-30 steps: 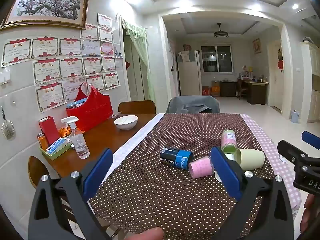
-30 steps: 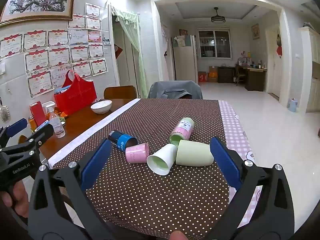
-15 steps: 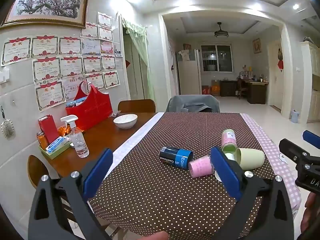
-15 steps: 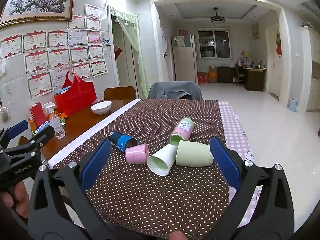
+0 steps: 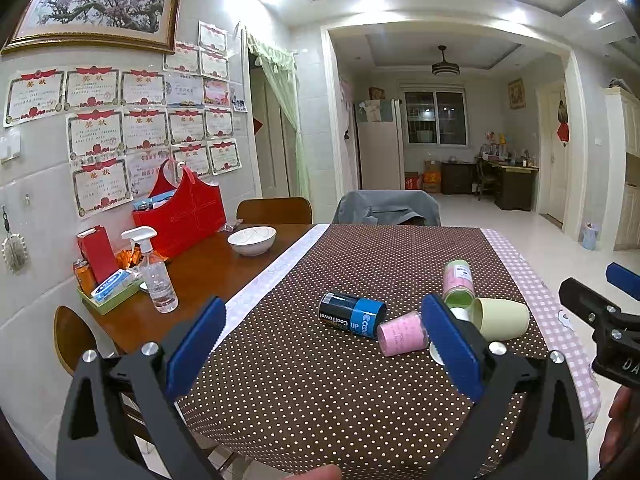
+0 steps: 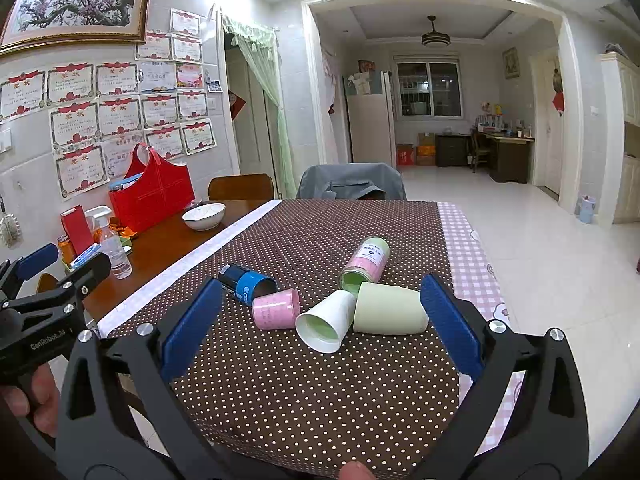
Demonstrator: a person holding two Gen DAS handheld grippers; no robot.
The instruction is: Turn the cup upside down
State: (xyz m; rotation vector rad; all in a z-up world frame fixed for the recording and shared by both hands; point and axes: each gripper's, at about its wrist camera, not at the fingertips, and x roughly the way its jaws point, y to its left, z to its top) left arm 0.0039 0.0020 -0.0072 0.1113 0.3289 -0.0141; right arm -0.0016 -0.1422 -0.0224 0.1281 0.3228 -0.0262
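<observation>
Several cups lie on their sides on the brown dotted tablecloth: a blue-and-black cup, a pink cup, a white cup with its mouth toward me, a pale green cup and a pink-and-green cup. My right gripper is open and empty, held short of the cups. My left gripper is open and empty, left of the blue-and-black cup and pink cup; its right finger hides most of the white cup.
A white bowl, a spray bottle, a red bag and a green tray of small items stand on the bare wooden part at left. Chairs stand at the far end. The table's right edge drops to tiled floor.
</observation>
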